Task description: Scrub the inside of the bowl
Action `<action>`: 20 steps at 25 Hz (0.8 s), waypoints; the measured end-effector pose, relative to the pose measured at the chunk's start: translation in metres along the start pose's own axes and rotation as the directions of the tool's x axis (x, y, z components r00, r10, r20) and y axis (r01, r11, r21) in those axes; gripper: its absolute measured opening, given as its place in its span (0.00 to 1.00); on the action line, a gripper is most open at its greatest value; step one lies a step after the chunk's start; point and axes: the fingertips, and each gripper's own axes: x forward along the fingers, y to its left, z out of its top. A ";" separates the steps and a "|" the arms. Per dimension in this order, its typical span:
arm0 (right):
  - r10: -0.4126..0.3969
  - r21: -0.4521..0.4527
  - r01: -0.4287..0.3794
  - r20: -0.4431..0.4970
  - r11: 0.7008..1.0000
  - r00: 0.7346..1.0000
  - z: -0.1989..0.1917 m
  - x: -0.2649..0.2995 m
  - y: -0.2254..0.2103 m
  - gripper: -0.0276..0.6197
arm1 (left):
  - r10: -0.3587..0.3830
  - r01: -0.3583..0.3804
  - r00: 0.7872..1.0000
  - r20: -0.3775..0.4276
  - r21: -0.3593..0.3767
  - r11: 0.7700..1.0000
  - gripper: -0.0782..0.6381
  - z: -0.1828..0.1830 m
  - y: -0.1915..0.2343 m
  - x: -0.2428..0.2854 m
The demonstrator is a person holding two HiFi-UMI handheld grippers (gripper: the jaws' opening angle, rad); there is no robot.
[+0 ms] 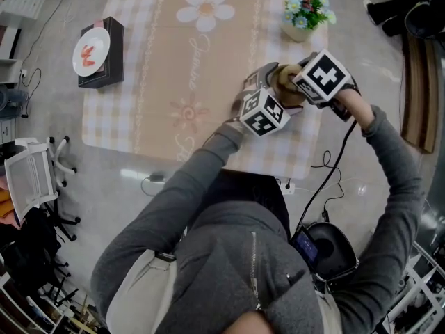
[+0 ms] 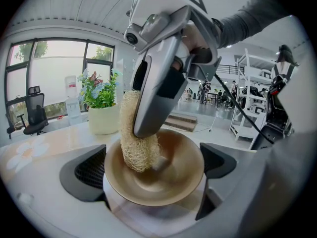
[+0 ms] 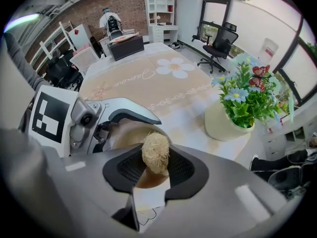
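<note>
A tan bowl (image 2: 163, 175) is held tilted between the jaws of my left gripper (image 2: 154, 170), above the table's right front part. My right gripper (image 3: 155, 170) is shut on a pale loofah scrubber (image 3: 155, 152), whose lower end presses into the left side of the bowl's inside (image 2: 139, 143). In the head view both grippers meet over the bowl (image 1: 286, 89), the left gripper (image 1: 268, 99) under its marker cube, the right gripper (image 1: 306, 82) just beside it. Most of the bowl is hidden there by the cubes.
A potted plant with blue flowers (image 1: 304, 9) stands at the table's far right corner, close to the grippers. A white plate on a black box (image 1: 94, 51) sits at the far left. The table (image 1: 174, 75) has a beige checked cloth. Cables lie on the floor.
</note>
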 end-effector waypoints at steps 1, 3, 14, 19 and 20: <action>0.000 0.001 0.000 0.002 1.000 1.000 -0.001 0.000 0.000 0.21 | 0.000 0.000 1.000 0.000 0.000 1.000 0.92 0.000 0.000 0.000; -0.002 0.001 0.002 0.006 1.000 1.000 -0.002 -0.001 0.000 0.21 | -0.001 0.001 1.000 -0.002 -0.001 1.000 0.92 0.000 0.000 0.000; -0.009 0.016 0.009 0.012 1.000 1.000 -0.014 -0.002 0.001 0.21 | 0.000 0.000 1.000 -0.002 0.001 1.000 0.92 0.000 0.000 0.000; -0.008 0.017 0.008 0.015 1.000 1.000 -0.018 -0.003 0.001 0.21 | 0.001 -0.001 1.000 -0.003 0.001 1.000 0.92 -0.001 0.001 0.000; -0.008 0.018 0.008 0.015 1.000 1.000 -0.019 -0.004 0.001 0.21 | 0.001 -0.001 1.000 -0.003 0.000 1.000 0.92 -0.001 0.000 0.000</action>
